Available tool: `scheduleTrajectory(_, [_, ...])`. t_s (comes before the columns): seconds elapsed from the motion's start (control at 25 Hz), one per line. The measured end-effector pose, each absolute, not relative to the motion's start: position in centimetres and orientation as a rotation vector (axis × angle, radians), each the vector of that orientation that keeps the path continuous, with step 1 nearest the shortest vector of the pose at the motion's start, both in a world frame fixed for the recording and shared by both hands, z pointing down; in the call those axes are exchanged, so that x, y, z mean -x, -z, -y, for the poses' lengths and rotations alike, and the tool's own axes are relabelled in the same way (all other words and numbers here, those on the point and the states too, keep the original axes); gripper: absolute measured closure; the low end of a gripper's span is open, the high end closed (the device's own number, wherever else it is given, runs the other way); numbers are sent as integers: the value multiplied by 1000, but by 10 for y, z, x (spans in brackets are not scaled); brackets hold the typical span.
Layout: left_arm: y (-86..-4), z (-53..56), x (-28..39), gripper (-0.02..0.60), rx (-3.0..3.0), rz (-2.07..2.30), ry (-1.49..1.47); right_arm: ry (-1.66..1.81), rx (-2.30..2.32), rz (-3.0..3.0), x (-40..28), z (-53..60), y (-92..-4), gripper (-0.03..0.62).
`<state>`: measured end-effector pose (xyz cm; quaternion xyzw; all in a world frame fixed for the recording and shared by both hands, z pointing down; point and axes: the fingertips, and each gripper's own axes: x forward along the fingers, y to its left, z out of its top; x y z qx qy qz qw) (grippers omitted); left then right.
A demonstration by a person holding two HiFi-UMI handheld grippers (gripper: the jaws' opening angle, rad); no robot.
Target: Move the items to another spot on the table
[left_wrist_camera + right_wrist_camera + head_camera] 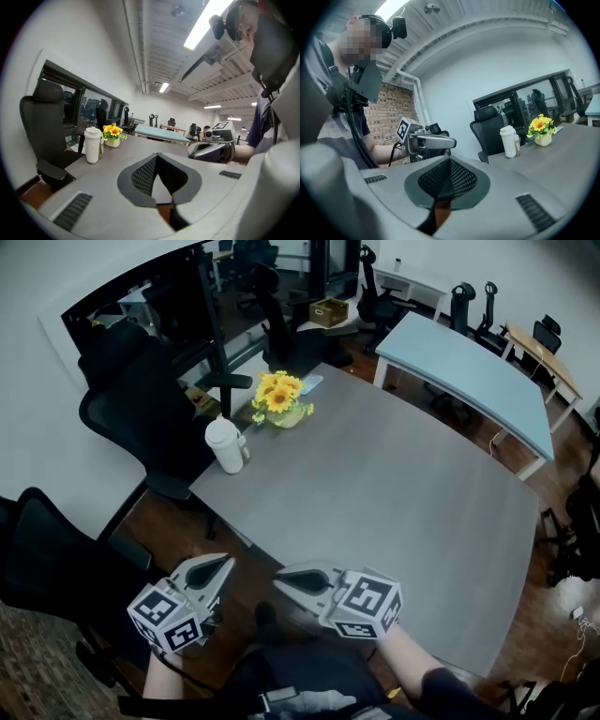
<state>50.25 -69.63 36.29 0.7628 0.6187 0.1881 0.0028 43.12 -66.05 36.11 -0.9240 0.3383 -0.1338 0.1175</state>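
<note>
The white lidded cup [224,444] stands upright near the grey table's [403,493] 11 o'clock corner, long axis vertical, lid up. The yellow flowers [279,393] sit in their pot at the cup's 1 o'clock, blooms up. Both grippers hang off the table's 6 o'clock edge with their jaws pressed together on nothing. The left gripper [228,562] points toward 1 o'clock and the right gripper [279,579] toward 9 o'clock.

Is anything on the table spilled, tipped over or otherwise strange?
Nothing stands out. The white cup and the yellow flowers stand upright near the far left edge of the table, and no spill shows.
</note>
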Motion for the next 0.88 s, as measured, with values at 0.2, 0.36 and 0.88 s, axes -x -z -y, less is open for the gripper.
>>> scheduleTrajectory(0.2, [-367, 705, -560, 574, -2313, -1991, -584, 451, 2726, -900, -492, 675, -361, 606])
scheduleTrajectory(0.36, [-370, 712, -594, 575, -2261, -2020, -589, 493, 2752, -870, -525, 686, -358, 606])
scheduleTrajectory(0.88, [-399, 678, -652, 575, -2191, -2090, -642, 563, 2833, -763, -569, 662, -372, 606])
